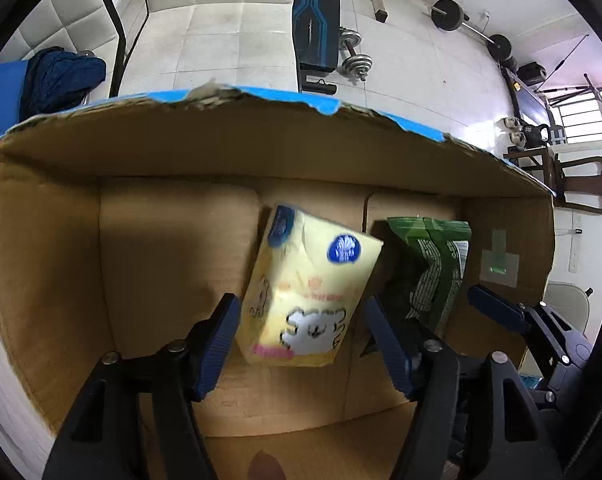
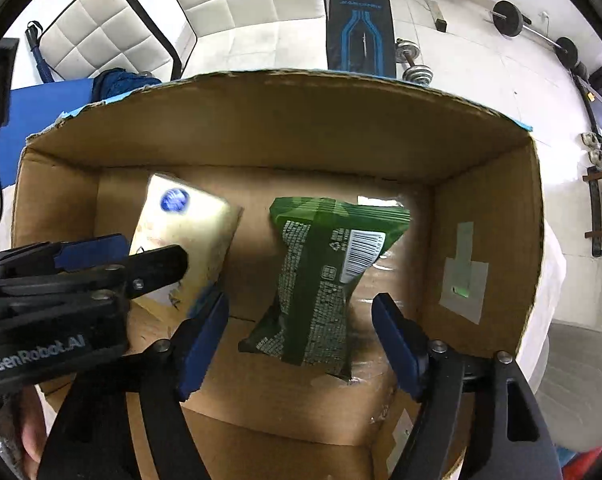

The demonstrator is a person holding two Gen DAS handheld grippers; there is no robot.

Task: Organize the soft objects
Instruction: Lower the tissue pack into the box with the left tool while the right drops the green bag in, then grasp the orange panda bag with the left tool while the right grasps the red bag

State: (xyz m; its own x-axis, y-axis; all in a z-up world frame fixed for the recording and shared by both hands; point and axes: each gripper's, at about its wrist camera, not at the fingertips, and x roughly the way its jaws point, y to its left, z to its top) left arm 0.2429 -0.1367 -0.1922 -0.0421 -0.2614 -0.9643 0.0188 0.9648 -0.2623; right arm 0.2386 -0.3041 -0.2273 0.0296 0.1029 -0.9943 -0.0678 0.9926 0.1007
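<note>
**Both packs released inside the cardboard box; grippers spread, holding nothing.**

Your left gripper (image 1: 301, 340) stands open, its pads clear of the yellow tissue pack (image 1: 307, 292), which is blurred and tilted between them above the box floor. Your right gripper (image 2: 301, 344) is likewise spread, with the green pack (image 2: 329, 276) loose between its fingers and gripped by neither. Expect either pack to land on edge, topple, or slide onto the other: they sit just beside each other, and soft packaging will not settle predictably. The left gripper's body crowds in close beside the right one, so a sideways move risks a clash. The cardboard box (image 1: 261, 148) walls enclose the far side and both flanks; the torn far rim could snag a finger. Withdraw straight up, where the room is open.
</note>
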